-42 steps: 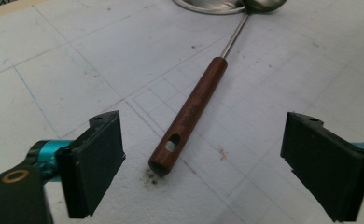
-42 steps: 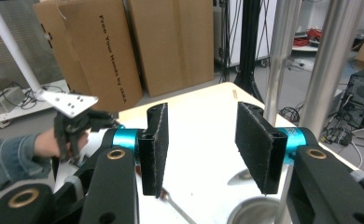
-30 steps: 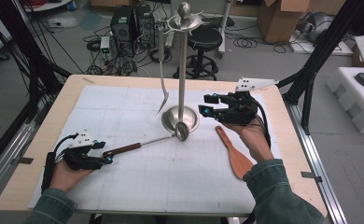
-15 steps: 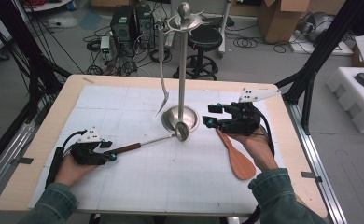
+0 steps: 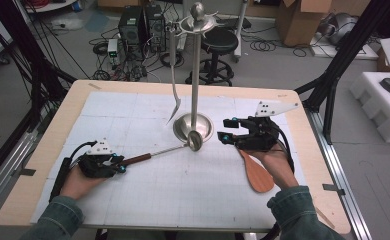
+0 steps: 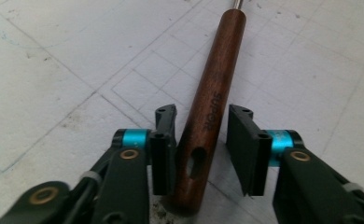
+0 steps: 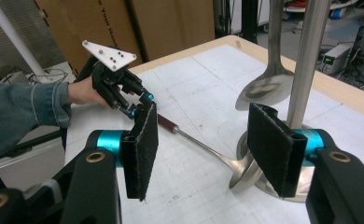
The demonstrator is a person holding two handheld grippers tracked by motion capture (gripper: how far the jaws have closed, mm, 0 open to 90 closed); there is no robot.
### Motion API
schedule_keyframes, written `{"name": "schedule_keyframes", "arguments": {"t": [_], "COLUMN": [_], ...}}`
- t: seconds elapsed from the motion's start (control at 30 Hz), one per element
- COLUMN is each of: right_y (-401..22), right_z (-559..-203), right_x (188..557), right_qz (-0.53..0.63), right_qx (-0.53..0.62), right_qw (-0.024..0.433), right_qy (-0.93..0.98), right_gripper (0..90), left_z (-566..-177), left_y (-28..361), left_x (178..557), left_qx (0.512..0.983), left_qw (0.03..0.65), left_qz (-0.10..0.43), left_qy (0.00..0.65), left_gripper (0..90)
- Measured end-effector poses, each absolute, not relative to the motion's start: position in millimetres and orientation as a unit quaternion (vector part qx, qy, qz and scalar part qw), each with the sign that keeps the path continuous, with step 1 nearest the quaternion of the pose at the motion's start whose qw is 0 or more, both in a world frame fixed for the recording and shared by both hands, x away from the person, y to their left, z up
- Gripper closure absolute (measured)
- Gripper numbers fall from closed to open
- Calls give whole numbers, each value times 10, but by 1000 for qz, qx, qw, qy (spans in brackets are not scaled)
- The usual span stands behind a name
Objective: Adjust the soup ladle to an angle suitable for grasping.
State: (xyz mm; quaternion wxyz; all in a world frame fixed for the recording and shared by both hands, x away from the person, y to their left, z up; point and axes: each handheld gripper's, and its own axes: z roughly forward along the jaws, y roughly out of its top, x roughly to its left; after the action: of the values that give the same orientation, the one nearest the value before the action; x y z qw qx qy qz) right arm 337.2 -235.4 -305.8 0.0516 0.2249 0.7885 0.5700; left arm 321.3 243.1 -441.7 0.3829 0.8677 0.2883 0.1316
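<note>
**Left claw closing on ladle handle, right claw open over the mat**

Landmark: the steel stand (image 5: pixel 195 75), upright near the middle of the table (image 5: pixel 43 165), round base on the white grid mat (image 5: pixel 183 190).

Ladle (image 5: pixel 155 152): one. Lies flat on the mat, bowl against the front of the stand's base, metal shaft running away from the stand toward the person's left, ending in a brown wooden handle (image 6: pixel 210 112).

Left claw (image 5: pixel 119 165): well to the left-front of the stand, at the far end of the ladle. In the left gripper view the handle end sits between the two jaws; the jaws have just been closing. One jaw is against the wood, the other has a thin gap showing. Narrow, straddling the handle, not yet pinching from both sides.

Right claw (image 5: pixel 224 129): just right of the stand's base, pointing at it. Jaws about half wide, nothing between the pads; the right gripper view shows the ladle bowl and the stand's pole beyond them.

Wooden spatula (image 5: pixel 255 172): one, flat on the mat to the right-front of the stand, partly under the right hand.

Hanging spoon (image 5: pixel 173 107): one, on the stand's top hook, dangling left of the pole, clear of the mat.

Count: two claws, one stand, one ladle, one spatula, one hanging spoon.
</note>
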Motion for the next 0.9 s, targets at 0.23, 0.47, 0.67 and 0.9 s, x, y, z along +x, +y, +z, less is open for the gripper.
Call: {"name": "schedule_keyframes", "arguments": {"t": [0.23, 0.47, 0.67, 0.9], "right_y": [-2375, -2371, -2350, -2302], "right_z": [-3112, -3164, -3203, -3250], "right_x": [3373, 3343, 3314, 3316], "right_qz": [567, 567, 565, 561], "right_qx": [230, 233, 232, 231], "right_qw": [48, 46, 43, 37], "right_qy": [789, 789, 791, 794], "right_gripper": [434, 429, 430, 429], "left_z": [-4406, -4389, -4368, -4309], "left_y": [2421, 2399, 2355, 2378], "left_x": [3187, 3139, 3078, 3029], "left_qx": [873, 879, 886, 879], "left_qw": [381, 386, 388, 409], "left_qz": [130, 112, 103, 98], "left_qy": [276, 257, 232, 225], "left_gripper": [674, 706, 726, 728]}}
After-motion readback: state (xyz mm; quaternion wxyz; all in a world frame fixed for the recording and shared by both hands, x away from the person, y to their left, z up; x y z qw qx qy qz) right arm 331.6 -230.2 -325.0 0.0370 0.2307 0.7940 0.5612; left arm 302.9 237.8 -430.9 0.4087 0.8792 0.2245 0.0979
